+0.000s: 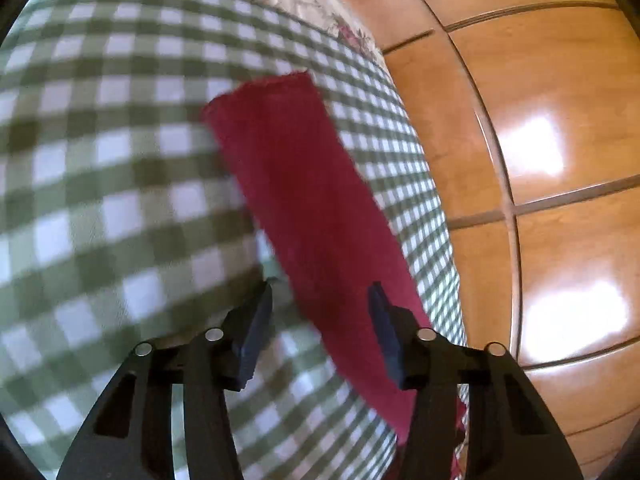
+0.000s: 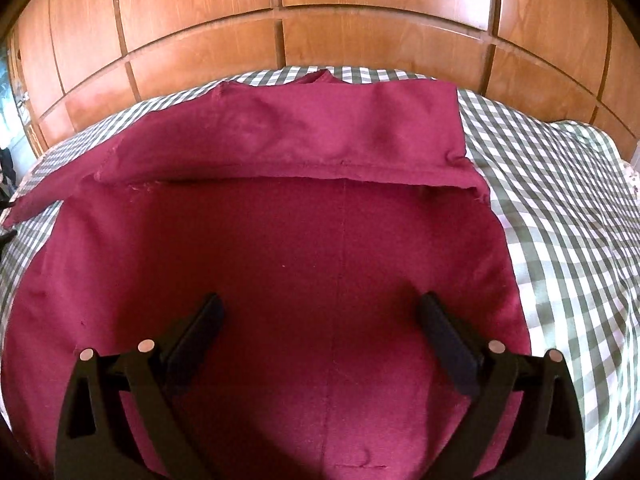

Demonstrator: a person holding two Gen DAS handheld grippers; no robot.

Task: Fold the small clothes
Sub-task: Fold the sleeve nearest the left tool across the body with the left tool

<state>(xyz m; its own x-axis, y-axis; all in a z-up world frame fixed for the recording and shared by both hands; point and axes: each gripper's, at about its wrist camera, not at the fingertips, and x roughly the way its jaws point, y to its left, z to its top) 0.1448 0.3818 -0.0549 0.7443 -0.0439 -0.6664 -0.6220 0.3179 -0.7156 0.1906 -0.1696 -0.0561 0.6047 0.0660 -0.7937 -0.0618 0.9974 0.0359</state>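
1. Right claw [image 2: 320, 320] nearest, spread wide just above maroon garment [image 2: 280, 260]; nothing pinched.
2. Left claw [image 1: 320, 312] partly spread over a maroon strip, not gripping.
3. Garment flat on checked bed [image 2: 560, 200]; far part folded over, rest looks left to do.

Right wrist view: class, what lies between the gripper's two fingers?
Only the flat maroon garment lies under the right gripper; its open jaws hold nothing.
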